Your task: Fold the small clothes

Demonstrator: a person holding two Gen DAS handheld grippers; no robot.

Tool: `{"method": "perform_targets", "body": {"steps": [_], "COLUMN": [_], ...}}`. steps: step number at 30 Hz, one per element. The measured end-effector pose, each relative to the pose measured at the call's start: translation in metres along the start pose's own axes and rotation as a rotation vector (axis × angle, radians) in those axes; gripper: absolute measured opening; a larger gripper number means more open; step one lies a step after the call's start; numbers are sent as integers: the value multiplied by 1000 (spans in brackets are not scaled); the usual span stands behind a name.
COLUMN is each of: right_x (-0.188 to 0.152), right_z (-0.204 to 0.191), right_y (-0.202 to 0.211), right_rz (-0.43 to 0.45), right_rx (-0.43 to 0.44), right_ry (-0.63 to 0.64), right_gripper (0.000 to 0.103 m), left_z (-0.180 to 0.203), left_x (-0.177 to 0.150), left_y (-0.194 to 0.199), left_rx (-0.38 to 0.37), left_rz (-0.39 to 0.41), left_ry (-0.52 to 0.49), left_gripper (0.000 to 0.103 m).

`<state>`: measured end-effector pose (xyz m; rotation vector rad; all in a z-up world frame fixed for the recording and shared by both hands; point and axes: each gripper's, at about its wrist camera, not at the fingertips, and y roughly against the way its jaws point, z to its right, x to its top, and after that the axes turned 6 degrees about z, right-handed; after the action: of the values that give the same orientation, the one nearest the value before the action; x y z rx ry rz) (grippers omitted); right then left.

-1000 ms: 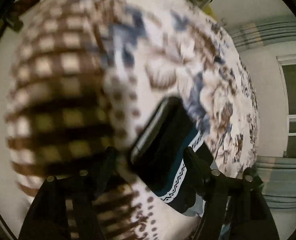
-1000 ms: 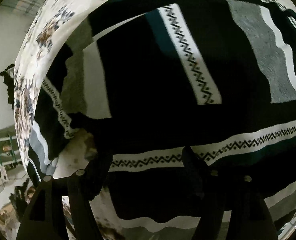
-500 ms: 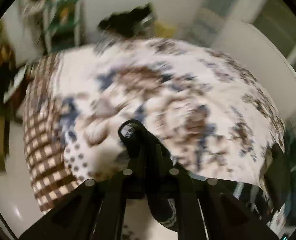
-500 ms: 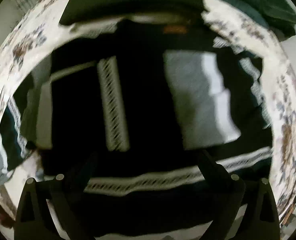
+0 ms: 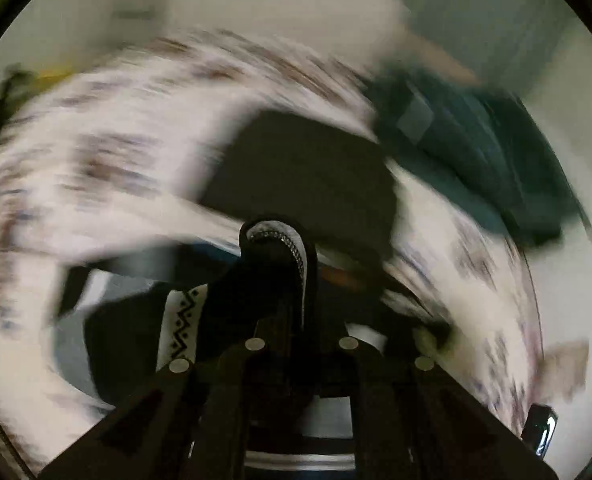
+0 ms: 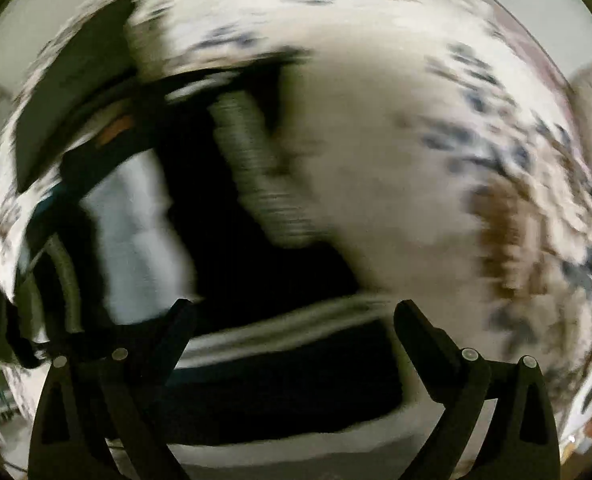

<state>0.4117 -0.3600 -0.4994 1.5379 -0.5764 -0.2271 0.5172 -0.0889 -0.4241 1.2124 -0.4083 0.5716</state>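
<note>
The black sweater [image 5: 128, 340], with white zigzag bands and grey panels, lies on the floral bedsheet [image 5: 96, 152]. My left gripper [image 5: 284, 280] is shut on a fold of it, and the pinched cloth loops up over the fingertips. In the right wrist view the sweater [image 6: 256, 280] fills the lower left, with a pale grey panel [image 6: 136, 220]. My right gripper [image 6: 296, 320] hangs over the sweater's edge where it meets the sheet [image 6: 415, 160], pointing down. Its jaws stand wide open with nothing between them. Both views are motion-blurred.
A dark folded garment [image 5: 307, 172] lies on the bed beyond the sweater; it shows as a dark folded garment [image 6: 76, 100] at upper left in the right wrist view. A teal garment [image 5: 475, 152] sits farther right. A small dark phone-like object [image 5: 539, 428] lies at the bed's lower right.
My left gripper has shut on the sweater's fold and swung with it across the bed. My right gripper has opened wider and slid sideways from the sweater's middle to its edge.
</note>
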Motion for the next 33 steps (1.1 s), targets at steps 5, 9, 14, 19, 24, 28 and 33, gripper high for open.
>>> {"method": "perform_targets", "body": {"steps": [5, 9, 14, 19, 24, 28, 33], "right_x": [7, 14, 24, 43, 72, 90, 104], "right_z": [103, 158, 185, 143, 42, -25, -66], "right_y": [1, 1, 3, 3, -10, -54, -85], "right_rz": [-41, -69, -114, -173, -191, -277, -278], "right_rx": [-10, 42, 168, 381, 549, 630, 578], "right_ry": [-106, -153, -177, -110, 11, -28, -15], "right_gripper": [101, 101, 91, 64, 72, 72, 2], "left_z": [125, 163, 132, 33, -85, -136, -152], "left_x": [-57, -93, -108, -146, -207, -229, -232], "left_y": [-79, -102, -68, -8, 6, 2, -3], "left_rx": [-74, -10, 73, 325, 610, 571, 513], "left_rz": [-167, -247, -214, -168, -295, -292, -258], "left_ry": [-106, -165, -186, -185, -130, 42, 172], "left_gripper": [9, 20, 79, 80, 80, 103, 103]}}
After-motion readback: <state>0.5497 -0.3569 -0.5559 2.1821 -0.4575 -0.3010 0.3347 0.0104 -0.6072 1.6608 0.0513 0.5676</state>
